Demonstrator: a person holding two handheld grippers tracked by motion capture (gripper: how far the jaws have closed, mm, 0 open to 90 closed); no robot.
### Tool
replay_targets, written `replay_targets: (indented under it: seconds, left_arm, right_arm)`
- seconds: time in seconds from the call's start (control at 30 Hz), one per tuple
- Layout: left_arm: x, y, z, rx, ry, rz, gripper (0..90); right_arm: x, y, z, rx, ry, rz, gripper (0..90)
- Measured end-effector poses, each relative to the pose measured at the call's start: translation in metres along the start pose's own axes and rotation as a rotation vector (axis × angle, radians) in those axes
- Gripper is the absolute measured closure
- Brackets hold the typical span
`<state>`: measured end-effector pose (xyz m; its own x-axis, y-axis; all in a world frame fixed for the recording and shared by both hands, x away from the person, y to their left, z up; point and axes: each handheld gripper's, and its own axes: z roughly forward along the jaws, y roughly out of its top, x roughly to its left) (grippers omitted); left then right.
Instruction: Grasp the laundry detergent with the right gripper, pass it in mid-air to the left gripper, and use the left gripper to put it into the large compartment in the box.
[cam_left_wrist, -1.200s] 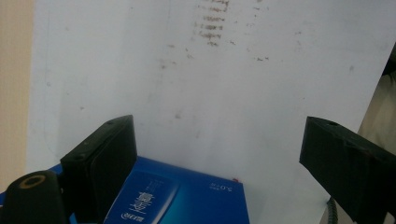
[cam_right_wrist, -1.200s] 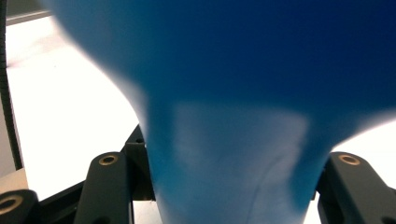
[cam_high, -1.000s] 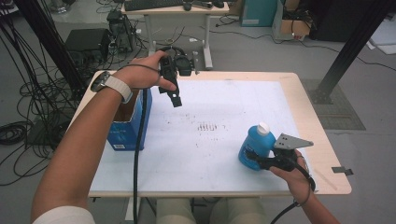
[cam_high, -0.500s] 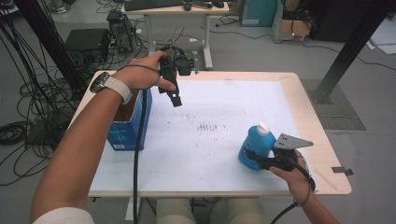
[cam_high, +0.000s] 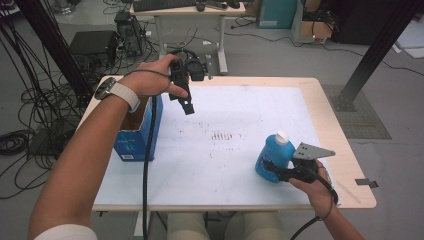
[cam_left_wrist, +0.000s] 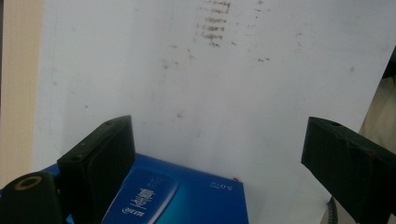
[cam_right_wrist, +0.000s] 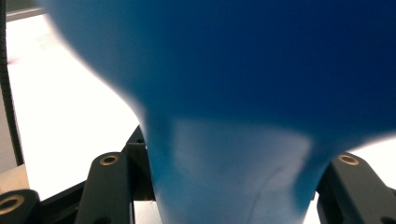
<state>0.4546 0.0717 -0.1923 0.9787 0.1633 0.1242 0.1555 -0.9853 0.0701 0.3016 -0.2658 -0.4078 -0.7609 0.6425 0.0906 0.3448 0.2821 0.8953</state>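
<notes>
The right gripper (cam_high: 270, 168) was clamped on the waist of a blue bottle with a white cap (cam_high: 274, 152), its jaws pressed in on either side of the narrow middle, as the right gripper view made plain (cam_right_wrist: 233, 177). The bottle stood upright on the white tabletop (cam_high: 240, 120), just ahead of that hand and near the table's front edge. Well apart from it, across the table, the left gripper (cam_high: 187, 106) hung above the surface with its jaws spread wide and nothing between them. Directly below and a little behind it sat an open blue carton (cam_high: 136, 137) (cam_left_wrist: 187, 200), its top flaps up.

To my eye the job stood at about the halfway mark: the bottle was grasped but not yet lifted or carried, and the carton waited for it. What remained, I judged, was moving the bottle across and lowering it inside.
</notes>
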Motion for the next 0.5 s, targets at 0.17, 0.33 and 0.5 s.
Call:
replay_targets:
  seconds: [0.17, 0.33, 0.5]
  left_arm:
    - [-0.006, -0.001, -0.004, -0.009, 0.016, -0.017, 9.0]
    - [-0.01, -0.002, -0.01, -0.013, 0.018, -0.027, 8.0]
    - [-0.015, -0.002, -0.018, -0.022, 0.009, -0.03, 7.7]
  right_arm:
    - [-0.002, 0.004, 0.0, 0.015, 0.003, -0.011, 42.9]
    - [-0.007, 0.014, -0.005, 0.001, 0.019, -0.034, 42.8]
    - [-0.01, 0.031, -0.011, -0.008, 0.062, -0.077, 42.8]
